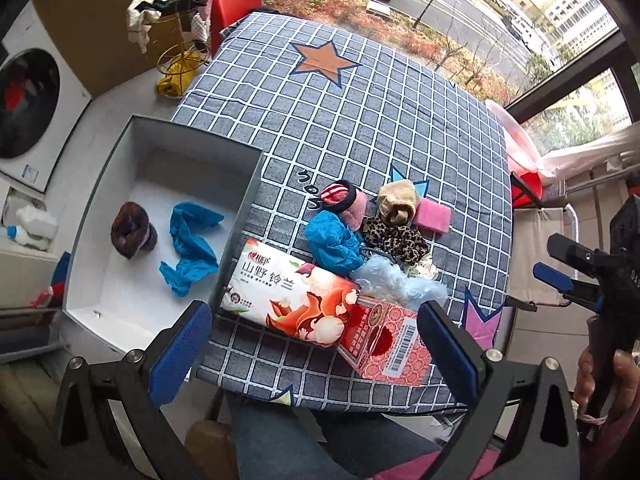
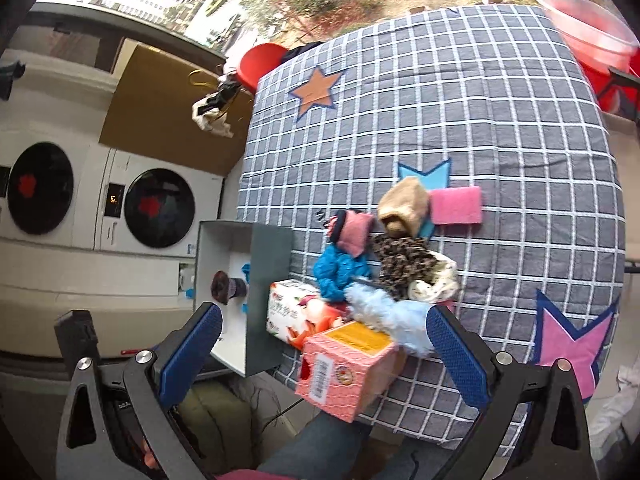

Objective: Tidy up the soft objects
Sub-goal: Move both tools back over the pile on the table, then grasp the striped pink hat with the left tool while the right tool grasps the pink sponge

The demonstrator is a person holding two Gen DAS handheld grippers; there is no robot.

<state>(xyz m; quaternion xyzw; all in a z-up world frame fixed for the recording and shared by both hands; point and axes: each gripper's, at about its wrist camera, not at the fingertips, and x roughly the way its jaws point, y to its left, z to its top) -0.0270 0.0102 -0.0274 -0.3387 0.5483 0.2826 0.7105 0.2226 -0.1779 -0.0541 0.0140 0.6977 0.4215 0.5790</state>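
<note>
Checked grey-blue cloth with sewn stars covers the table (image 1: 360,120), and beyond it a window looks down on a street.

From the left wrist view, the left gripper (image 1: 316,352) hangs over the near table edge with its blue pads spread wide and nothing between them. At about 9 o'clock from the heap sits a white box (image 1: 108,300), open at the top, holding a dark rolled sock (image 1: 132,236) and a crumpled blue cloth (image 1: 190,248), the two lying just apart. On the cloth, a tissue pack (image 1: 292,292) lies against the box's wall, with a red carton (image 1: 384,344) touching its 4 o'clock end. Behind them the soft things crowd together: a blue bundle (image 1: 332,240), a pink sock with a black cuff (image 1: 348,200), a tan sock (image 1: 396,200), a pink sponge (image 1: 432,214), a leopard scrunchie (image 1: 396,238) and a pale blue fluffy piece (image 1: 396,280). At 3 o'clock, the right gripper (image 1: 560,264) is held off the table's side by a hand (image 1: 608,380); how far its jaws are parted cannot be told here.

From the right wrist view, the right gripper (image 2: 324,354) shows pads set wide, empty, with the red carton (image 2: 344,372) lying between them but untouched. The heap lies at 12 o'clock, the box (image 2: 224,248) at 10 o'clock. Two washing machines (image 2: 156,208) stand at 9 o'clock, a pink basin (image 2: 584,36) at 1 o'clock.
</note>
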